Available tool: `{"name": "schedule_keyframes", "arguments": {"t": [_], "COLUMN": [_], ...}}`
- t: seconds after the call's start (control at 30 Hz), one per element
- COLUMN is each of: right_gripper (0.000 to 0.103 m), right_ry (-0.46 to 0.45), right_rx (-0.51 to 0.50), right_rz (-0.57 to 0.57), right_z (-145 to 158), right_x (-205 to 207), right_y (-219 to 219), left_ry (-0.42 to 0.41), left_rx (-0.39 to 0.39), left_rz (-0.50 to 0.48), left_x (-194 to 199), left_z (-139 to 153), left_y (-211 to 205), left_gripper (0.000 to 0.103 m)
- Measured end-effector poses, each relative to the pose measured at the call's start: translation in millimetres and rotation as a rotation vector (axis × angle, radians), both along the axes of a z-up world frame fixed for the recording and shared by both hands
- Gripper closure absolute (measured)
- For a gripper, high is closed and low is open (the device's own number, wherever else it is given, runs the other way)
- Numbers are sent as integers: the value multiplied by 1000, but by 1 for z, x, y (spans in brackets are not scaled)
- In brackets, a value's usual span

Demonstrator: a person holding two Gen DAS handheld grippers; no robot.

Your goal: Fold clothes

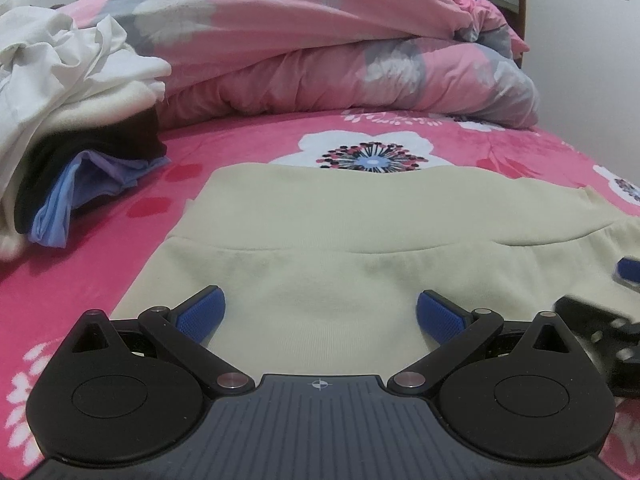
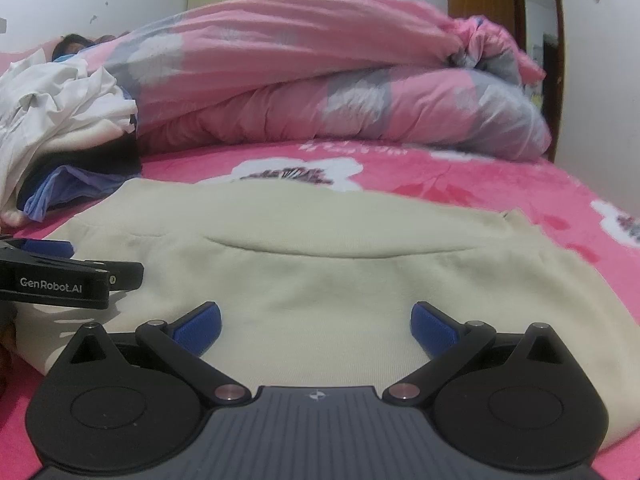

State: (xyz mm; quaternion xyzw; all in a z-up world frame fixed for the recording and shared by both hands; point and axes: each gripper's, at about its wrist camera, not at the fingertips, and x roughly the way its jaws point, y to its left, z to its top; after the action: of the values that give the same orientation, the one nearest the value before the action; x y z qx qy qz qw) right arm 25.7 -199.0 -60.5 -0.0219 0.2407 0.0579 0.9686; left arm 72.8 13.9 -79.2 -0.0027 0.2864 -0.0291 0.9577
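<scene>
A cream garment (image 1: 320, 232) lies flat, one layer lapped over, mid-bed on the pink floral bedsheet (image 1: 100, 264). The left gripper (image 1: 320, 312) and right gripper (image 2: 316, 320) hover above it, both spread, holding nothing. Risk (my judgement): pinching one layer drags the lap askew.

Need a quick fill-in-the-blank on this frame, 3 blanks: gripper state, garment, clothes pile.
1. Both the left gripper and the right gripper have their jaws ____.
2. The garment lying flat under both grippers is ____ in colour.
3. In the left wrist view, the pile of unfolded clothes sits to the ____ of the garment, in front of the pink duvet.

Missing words: open; cream; left
</scene>
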Motion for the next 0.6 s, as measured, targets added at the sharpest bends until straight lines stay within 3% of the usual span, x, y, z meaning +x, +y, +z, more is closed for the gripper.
{"name": "schedule_keyframes", "arguments": {"t": [0.27,0.37,0.43,0.53,0.6], "right_gripper": [6,14,15,14,15], "right_ry": [-132,-68,46,69,84], "right_rx": [-8,-17,-53,78,70], "right_rz": [-76,-104,-124,-121,-121], "right_z": [43,40,10,4,9], "right_x": [1,28,52,58,59], "right_y": [-18,-31,-39,-59,-59], "left_ry": [-9,-13,-12,-13,-14], "left_rx": [-3,-5,-7,-13,-15], "left_rz": [-2,-2,-5,-5,-6], "left_x": [0,0,0,-1,-1], "left_z": [-1,-1,-1,-1,-1], "left_y": [1,1,1,3,3], "left_gripper": [0,0,0,0,0]}}
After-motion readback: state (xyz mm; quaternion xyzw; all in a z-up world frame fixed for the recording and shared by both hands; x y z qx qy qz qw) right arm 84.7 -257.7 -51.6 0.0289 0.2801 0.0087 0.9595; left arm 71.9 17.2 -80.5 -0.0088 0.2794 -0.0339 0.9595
